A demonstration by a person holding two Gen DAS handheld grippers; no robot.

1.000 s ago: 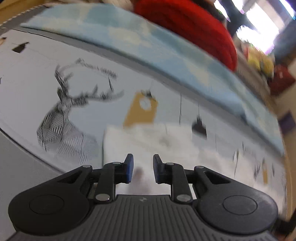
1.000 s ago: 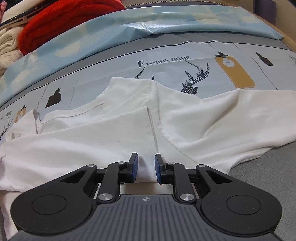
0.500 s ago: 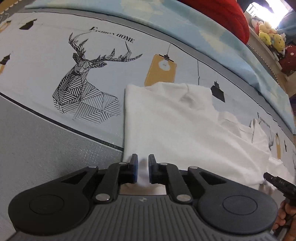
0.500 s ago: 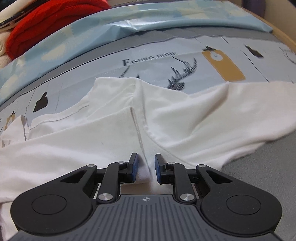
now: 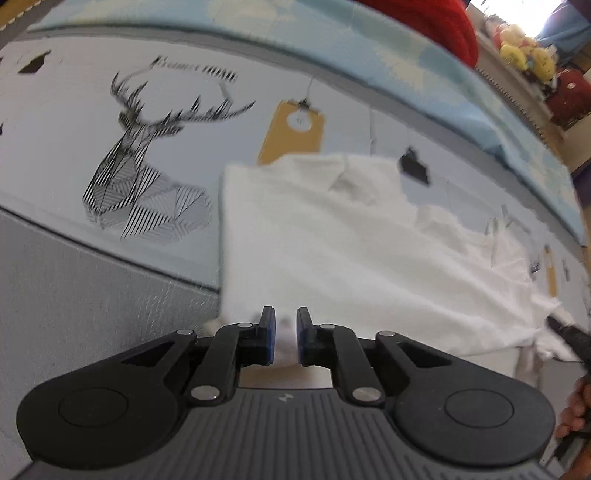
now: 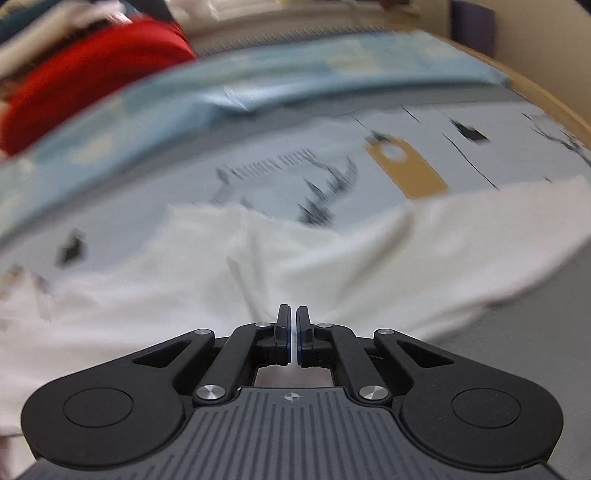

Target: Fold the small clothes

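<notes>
On the printed bedsheet [image 5: 55,122], at 9 o'clock in the left wrist view, deer print [image 5: 147,173]; at 12 an ochre tag print [image 5: 291,136]; white garment [image 5: 351,251] fills centre to 3 o'clock, flat, long axis running from about 10 toward 4, straight left edge near the deer print, near edge reaching down to the claw. Blue quilt [image 5: 424,70] banded across the top, red blanket [image 5: 436,22] at 1, yellow plush toys [image 5: 524,55] at 2, all well apart from the garment. Nothing lies on the garment.

Left gripper [image 5: 284,336]: jaws a small gap apart and opening, white cloth between the pads, which look to press on it. Right-hand tool tip and a person's hand [image 5: 576,410] show at 4 o'clock, seen only in this view.

Right wrist view, blurred: red blanket [image 6: 85,74] at 10, blue quilt [image 6: 258,85] at 12, tag print [image 6: 406,166] at 1, wooden bed edge [image 6: 546,96] at 2, seen only here. Garment [image 6: 147,295] spans 9 to 3, a seam running up from the claw toward 11. Right gripper [image 6: 293,336]: jaws nearly together, pinching a thin ridge of the garment
</notes>
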